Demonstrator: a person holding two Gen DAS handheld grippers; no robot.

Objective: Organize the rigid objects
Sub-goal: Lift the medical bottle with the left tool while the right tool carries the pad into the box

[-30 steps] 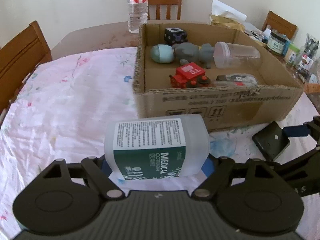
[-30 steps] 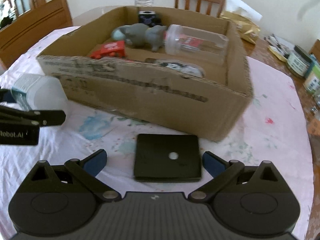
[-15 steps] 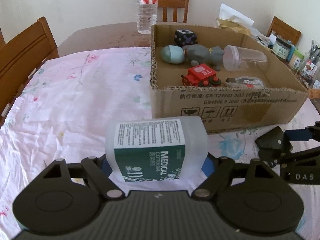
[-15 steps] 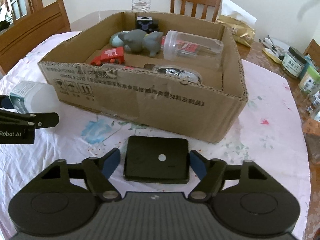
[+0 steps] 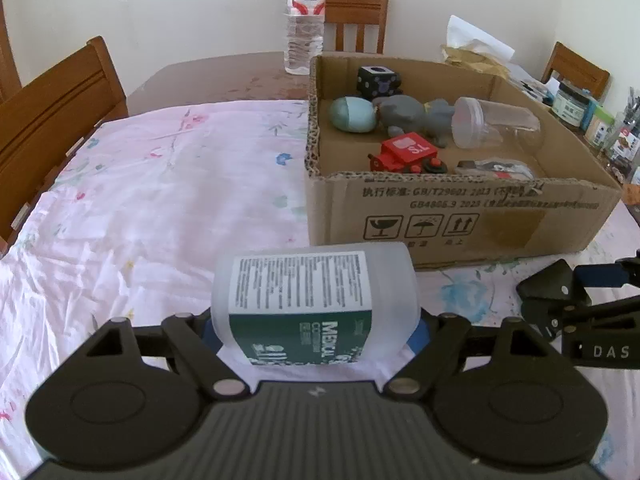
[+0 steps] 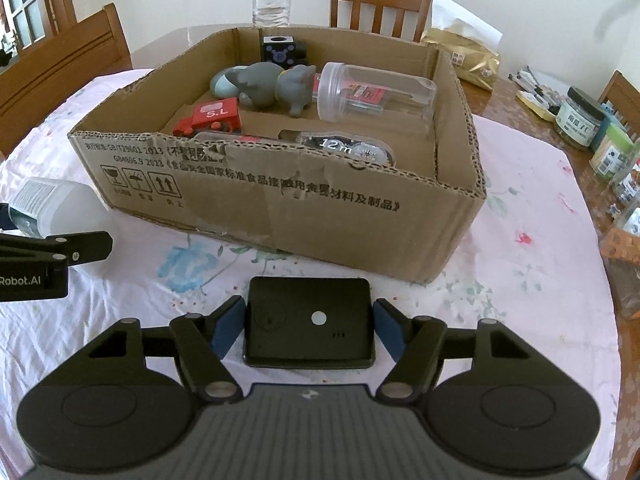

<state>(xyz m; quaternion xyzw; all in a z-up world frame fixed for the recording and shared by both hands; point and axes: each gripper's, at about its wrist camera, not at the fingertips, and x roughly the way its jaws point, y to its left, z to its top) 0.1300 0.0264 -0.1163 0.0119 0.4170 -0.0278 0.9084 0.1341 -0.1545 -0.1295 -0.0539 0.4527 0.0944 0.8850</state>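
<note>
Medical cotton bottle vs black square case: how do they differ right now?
The medical cotton bottle is translucent white with a green label; the black square case is opaque and flat. The left gripper grips the bottle, the right gripper the case. Both are outside the cardboard box, near its front wall.

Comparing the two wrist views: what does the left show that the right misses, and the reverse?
Left wrist only: the green label on the medical bottle clamped in the left tool.
Right wrist only: the black flat box's top face, gripped by the right tool, plus the 12m tape.
Both: the cardboard box, red toy train and water bottle.
</note>
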